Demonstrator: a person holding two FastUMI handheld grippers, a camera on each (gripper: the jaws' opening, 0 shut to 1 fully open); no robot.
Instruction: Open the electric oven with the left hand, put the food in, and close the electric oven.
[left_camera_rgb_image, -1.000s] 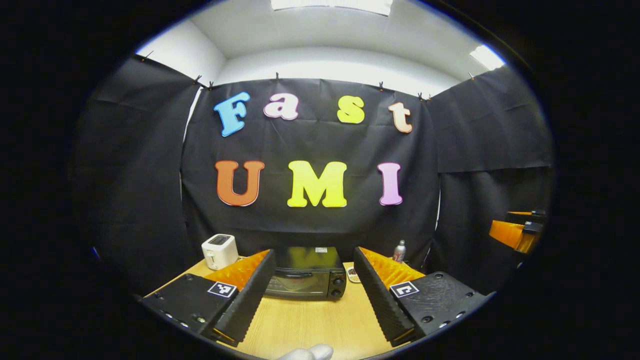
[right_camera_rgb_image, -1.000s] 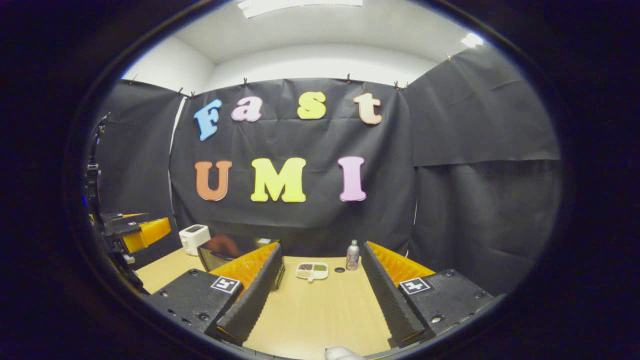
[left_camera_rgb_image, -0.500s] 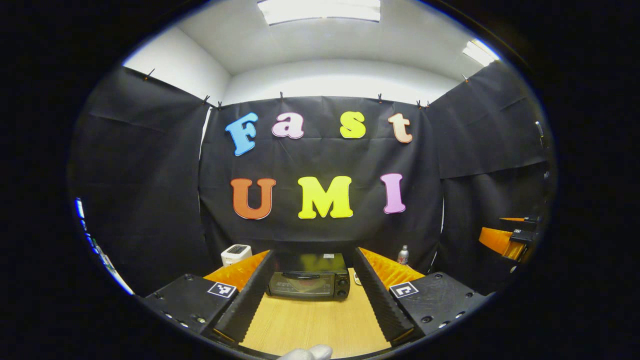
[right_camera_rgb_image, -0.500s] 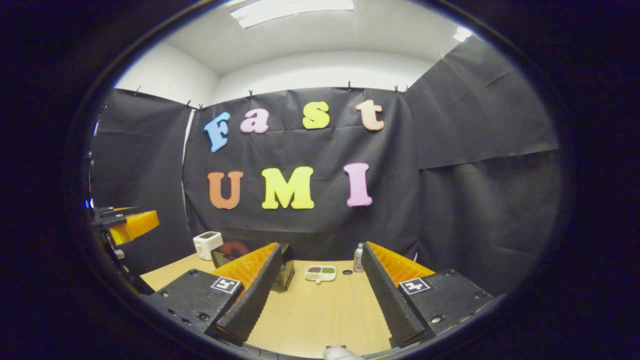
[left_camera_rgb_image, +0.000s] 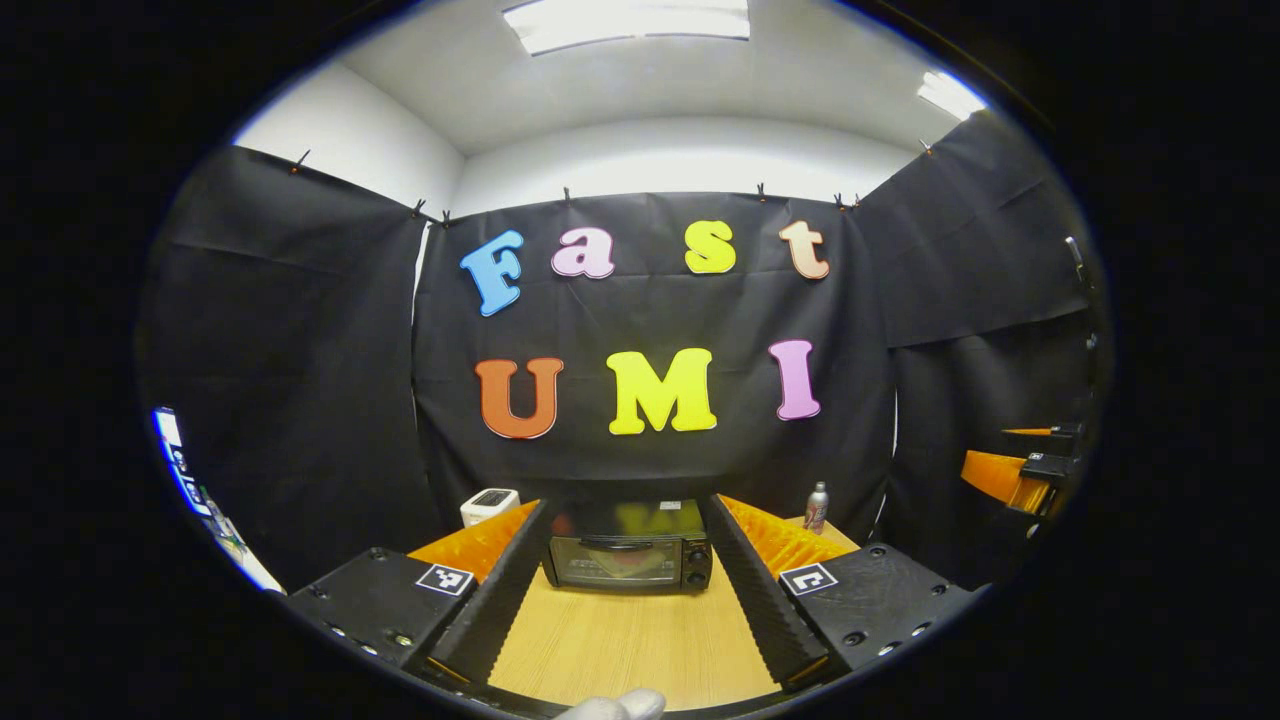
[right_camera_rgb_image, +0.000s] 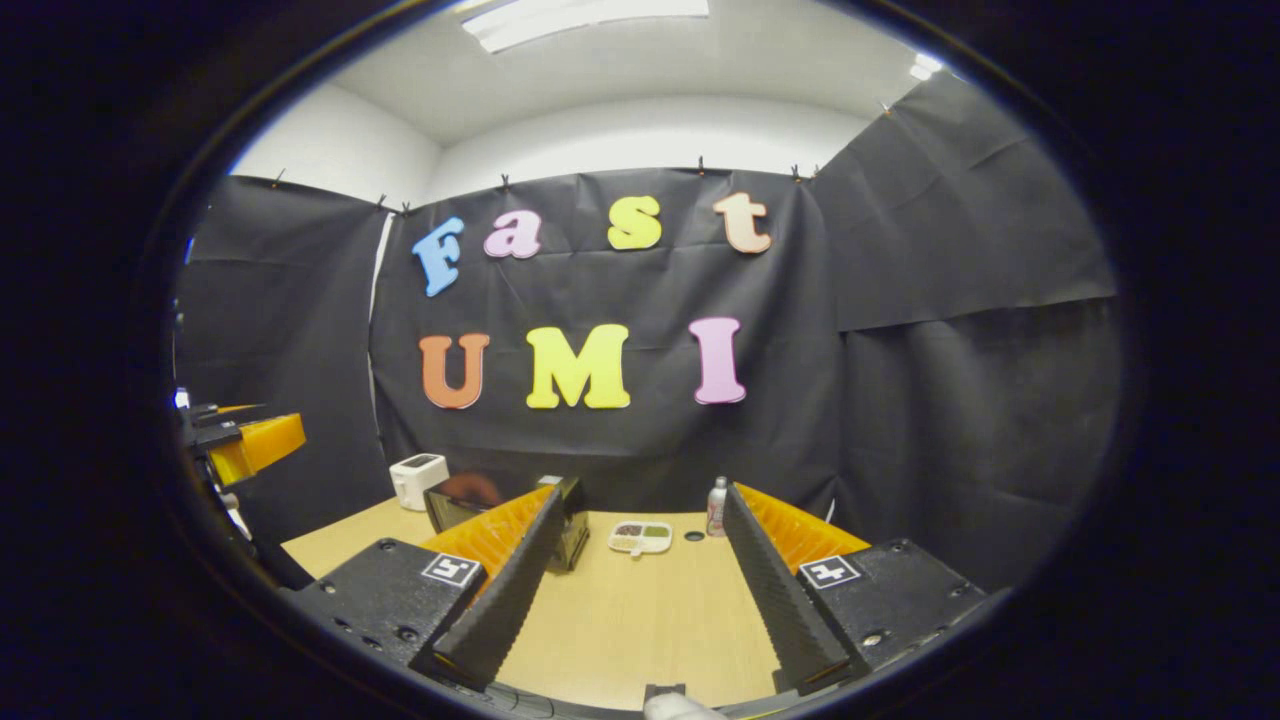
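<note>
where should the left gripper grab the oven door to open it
Probably the dark bar handle along the top edge of the electric oven door. It runs level across the door's width, so the left gripper, now open and lined up with the oven front, should come straight in from the front, one finger above the bar and one below. The door looks shut.

Black electric oven (left_camera_rgb_image: 628, 552) with dark glass door. Light wood-grain table (right_camera_rgb_image: 640, 625), pale yellow-brown. White toaster (right_camera_rgb_image: 418, 478) with dark top slot. White divided tray (right_camera_rgb_image: 640, 537) holding brown and green food. Silver bottle (left_camera_rgb_image: 817, 507) with red band. Black-and-white square marker tags on both gripper bodies.
</note>
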